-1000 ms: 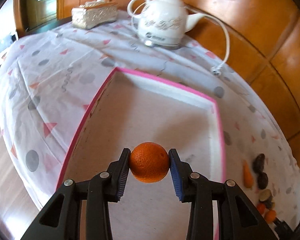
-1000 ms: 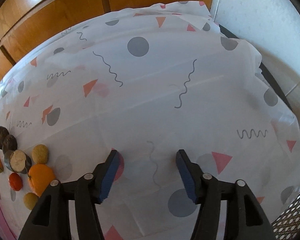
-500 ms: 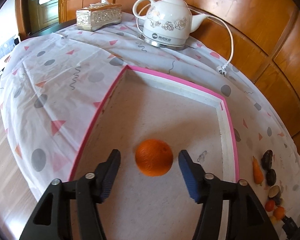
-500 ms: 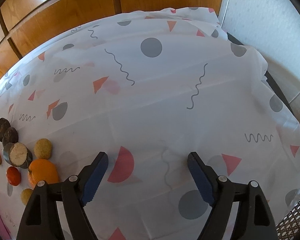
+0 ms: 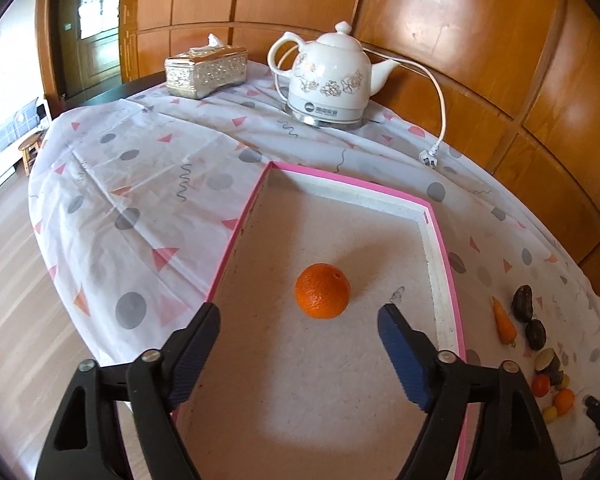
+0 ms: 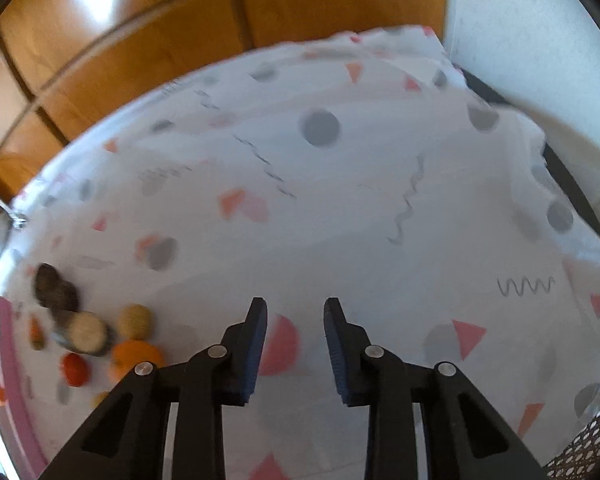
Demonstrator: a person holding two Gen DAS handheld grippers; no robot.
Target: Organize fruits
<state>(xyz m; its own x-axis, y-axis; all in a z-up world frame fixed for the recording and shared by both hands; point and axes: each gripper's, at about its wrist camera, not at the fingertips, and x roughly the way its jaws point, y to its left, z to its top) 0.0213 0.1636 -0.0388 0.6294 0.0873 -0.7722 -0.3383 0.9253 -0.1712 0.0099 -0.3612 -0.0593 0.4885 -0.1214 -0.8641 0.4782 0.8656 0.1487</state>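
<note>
Left gripper (image 5: 300,332) is hovering over the pink-rimmed tray (image 5: 446,256), its 2 fingers spread wide and gripping nothing. The orange (image 5: 322,290) is sitting on the tray floor, ahead of and between the blue pads (image 5: 400,354), touching neither. The tray is resting on a white tablecloth (image 5: 140,196) printed with grey dots and pink triangles.

Beyond the tray's far rim, a white floral electric kettle (image 5: 328,80) is standing on its base, its cord trailing to a loose plug (image 5: 428,157). A silver tissue box (image 5: 206,70) is sitting to the kettle's left.

Right of the tray, on the cloth, a small carrot (image 5: 504,322) is lying just beside 2 dark fruits (image 5: 523,303); smaller red, orange and yellow pieces are clustering nearer the camera.

Right gripper (image 6: 296,344) is hanging above bare tablecloth, fingers partly apart, nothing between them. The right wrist view is motion-blurred. The loose fruit pile (image 6: 88,332) is showing at its left, well apart from the fingers, with the tray's pink edge at the far left.
</note>
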